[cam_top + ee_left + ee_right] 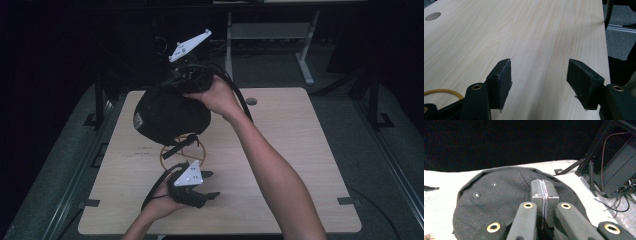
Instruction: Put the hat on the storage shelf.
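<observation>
Dark room, black backdrop; a light wood table [300, 150] sits on grey carpet, with a metal frame and cables at the far side. Round grommet hole [251, 101] near the table's far edge. Right gripper [544, 192]: the 2 jaws are pressed together with a thin fold of black fabric pinched between the pads, clamped on the black cap [170, 116]. The cap hangs from that grip above the table's left-centre, clear of the surface, crown toward the left, 2 eyelets visible in the right gripper view, a strap dangling below it. Right gripper in the high view [192, 75] is raised over the far left part of the table, grey plate on top tilted. Under the cap, a yellow wire stand [182, 150] stands on the table; whether the cap touches it cannot be told. Left gripper [207, 185] rests low near the front edge, just beside the stand; its jaws stand apart with bare table between them, nothing held.
</observation>
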Demonstrator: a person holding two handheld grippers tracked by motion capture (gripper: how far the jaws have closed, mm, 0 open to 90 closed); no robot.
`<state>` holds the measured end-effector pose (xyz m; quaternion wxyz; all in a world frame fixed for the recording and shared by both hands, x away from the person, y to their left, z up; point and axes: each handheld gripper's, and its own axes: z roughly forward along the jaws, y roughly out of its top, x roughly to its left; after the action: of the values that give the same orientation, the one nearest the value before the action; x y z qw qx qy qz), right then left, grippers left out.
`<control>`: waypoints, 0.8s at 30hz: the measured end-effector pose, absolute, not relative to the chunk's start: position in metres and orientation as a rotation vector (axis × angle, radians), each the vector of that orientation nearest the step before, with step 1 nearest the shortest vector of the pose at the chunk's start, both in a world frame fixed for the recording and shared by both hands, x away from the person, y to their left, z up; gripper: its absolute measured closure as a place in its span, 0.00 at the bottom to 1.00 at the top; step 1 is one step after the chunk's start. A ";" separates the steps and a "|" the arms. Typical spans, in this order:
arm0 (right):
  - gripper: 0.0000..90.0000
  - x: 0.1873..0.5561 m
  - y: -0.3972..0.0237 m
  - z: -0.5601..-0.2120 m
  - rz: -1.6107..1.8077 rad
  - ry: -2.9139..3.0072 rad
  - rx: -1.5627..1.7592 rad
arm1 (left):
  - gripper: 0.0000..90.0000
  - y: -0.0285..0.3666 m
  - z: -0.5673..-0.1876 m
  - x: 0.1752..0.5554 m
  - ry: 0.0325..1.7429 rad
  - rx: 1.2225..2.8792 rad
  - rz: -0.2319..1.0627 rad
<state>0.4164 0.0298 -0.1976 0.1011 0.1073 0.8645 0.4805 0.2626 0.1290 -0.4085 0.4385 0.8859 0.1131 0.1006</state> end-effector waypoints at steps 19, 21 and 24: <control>0.54 0.422 0.040 -0.221 1.402 2.618 0.406 | 0.40 0.124 -0.413 0.258 0.240 2.239 0.253; 0.52 0.422 0.033 -0.222 1.431 2.611 0.431 | 0.40 0.124 -0.414 0.258 0.246 2.233 0.250; 0.49 0.422 0.022 -0.225 1.445 2.605 0.467 | 0.40 0.126 -0.414 0.258 0.249 2.229 0.258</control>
<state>0.4221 0.0218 -0.2247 0.0633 0.1546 0.8622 0.4783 0.2578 0.1263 -0.4138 0.4278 0.8924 0.0997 0.1034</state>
